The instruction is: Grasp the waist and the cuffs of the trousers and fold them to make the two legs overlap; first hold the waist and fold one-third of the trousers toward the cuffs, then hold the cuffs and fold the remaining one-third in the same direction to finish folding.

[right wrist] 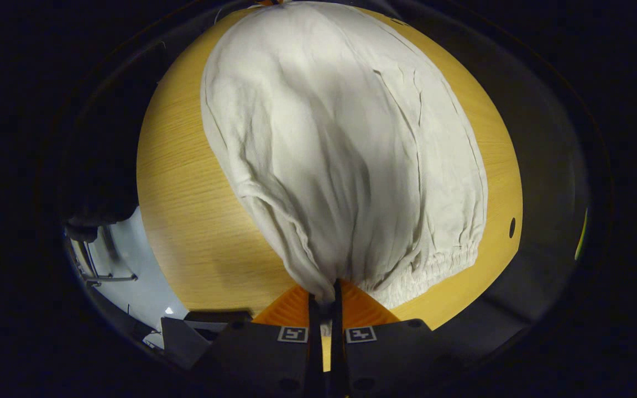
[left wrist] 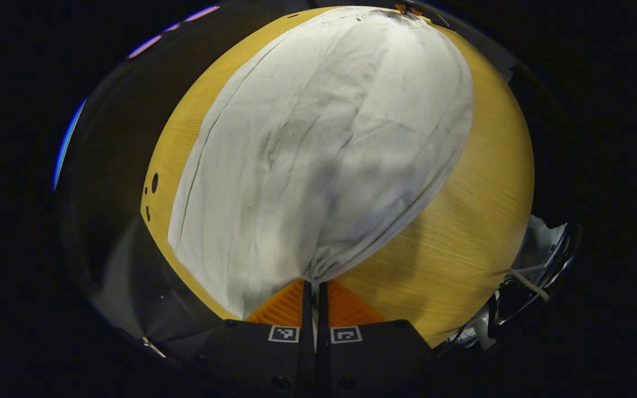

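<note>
Creased white trousers (left wrist: pixel 324 143) on wood-grain table (left wrist: pixel 462 232)

table (left wrist: pixel 462 232): light wood (holes near edge) | surroundings: dark

Both views look close along their tools from opposite ends, sharing trousers (left wrist: pixel 318 149) and table (left wrist: pixel 462 232).

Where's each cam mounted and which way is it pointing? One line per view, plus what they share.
Left gripper view: rides on the left gripper, looking forward along its closed fingers over the white trousers on the wooden table; its fingers pinch a gathered corner of cloth.
Right gripper view: rides on the right gripper, looking forward over the same trousers; its fingers pinch the cloth beside the elasticated band.
Shared: the trousers and the table.
</note>
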Available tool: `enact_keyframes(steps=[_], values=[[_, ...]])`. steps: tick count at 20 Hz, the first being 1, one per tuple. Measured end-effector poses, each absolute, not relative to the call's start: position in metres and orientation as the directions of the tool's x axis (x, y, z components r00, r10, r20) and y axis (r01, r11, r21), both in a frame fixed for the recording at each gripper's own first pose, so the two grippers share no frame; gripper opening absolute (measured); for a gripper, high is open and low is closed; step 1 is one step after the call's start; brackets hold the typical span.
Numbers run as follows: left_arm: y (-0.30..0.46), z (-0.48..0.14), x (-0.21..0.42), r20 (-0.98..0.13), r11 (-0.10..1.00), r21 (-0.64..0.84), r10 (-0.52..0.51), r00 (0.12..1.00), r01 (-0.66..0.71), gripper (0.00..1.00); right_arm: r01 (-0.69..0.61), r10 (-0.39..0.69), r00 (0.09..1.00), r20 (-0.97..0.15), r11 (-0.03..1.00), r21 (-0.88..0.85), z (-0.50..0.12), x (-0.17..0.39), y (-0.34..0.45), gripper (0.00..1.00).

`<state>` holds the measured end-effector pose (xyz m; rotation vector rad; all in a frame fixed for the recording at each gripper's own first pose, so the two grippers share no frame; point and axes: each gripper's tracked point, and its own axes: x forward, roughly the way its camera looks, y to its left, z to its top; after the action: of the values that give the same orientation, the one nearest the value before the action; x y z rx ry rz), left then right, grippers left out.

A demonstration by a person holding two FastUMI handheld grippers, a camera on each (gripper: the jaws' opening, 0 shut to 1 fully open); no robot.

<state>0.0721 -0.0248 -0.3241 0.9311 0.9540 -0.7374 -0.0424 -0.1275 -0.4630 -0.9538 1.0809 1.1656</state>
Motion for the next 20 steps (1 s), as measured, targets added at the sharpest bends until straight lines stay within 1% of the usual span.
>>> enact_keyframes(steps=[3,5,6,10,14,17,20], values=[[-0.023,-0.327,0.068,-0.914,0.456,0.277,-0.145,0.378,0.846,0.06,-0.991,0.241,0.037,-0.97,0.13,-0.005,-0.454,-0.042,-0.125,0.1],[-0.02,-0.324,0.065,-0.91,0.466,0.274,-0.156,0.383,0.841,0.06,-0.988,0.264,0.051,-0.963,0.153,-0.01,-0.442,-0.036,-0.126,0.1],[-0.018,-0.32,0.064,-0.903,0.478,0.281,-0.162,0.398,0.832,0.06,-0.983,0.279,0.066,-0.958,0.182,-0.014,-0.436,-0.033,-0.125,0.1],[-0.01,-0.299,0.076,-0.864,0.584,0.307,-0.16,0.477,0.751,0.06,-0.936,0.332,0.165,-0.929,0.351,-0.041,-0.403,-0.013,-0.122,0.1],[-0.005,-0.276,0.101,-0.805,0.68,0.345,-0.139,0.576,0.646,0.06,-0.839,0.356,0.311,-0.881,0.539,-0.078,-0.366,0.026,-0.117,0.1],[0.001,-0.256,0.133,-0.753,0.758,0.356,-0.113,0.648,0.547,0.06,-0.759,0.347,0.404,-0.846,0.644,-0.099,-0.348,0.055,-0.122,0.1],[0.006,-0.239,0.161,-0.71,0.831,0.332,-0.092,0.698,0.447,0.06,-0.66,0.318,0.479,-0.818,0.745,-0.097,-0.34,0.085,-0.128,0.1]])
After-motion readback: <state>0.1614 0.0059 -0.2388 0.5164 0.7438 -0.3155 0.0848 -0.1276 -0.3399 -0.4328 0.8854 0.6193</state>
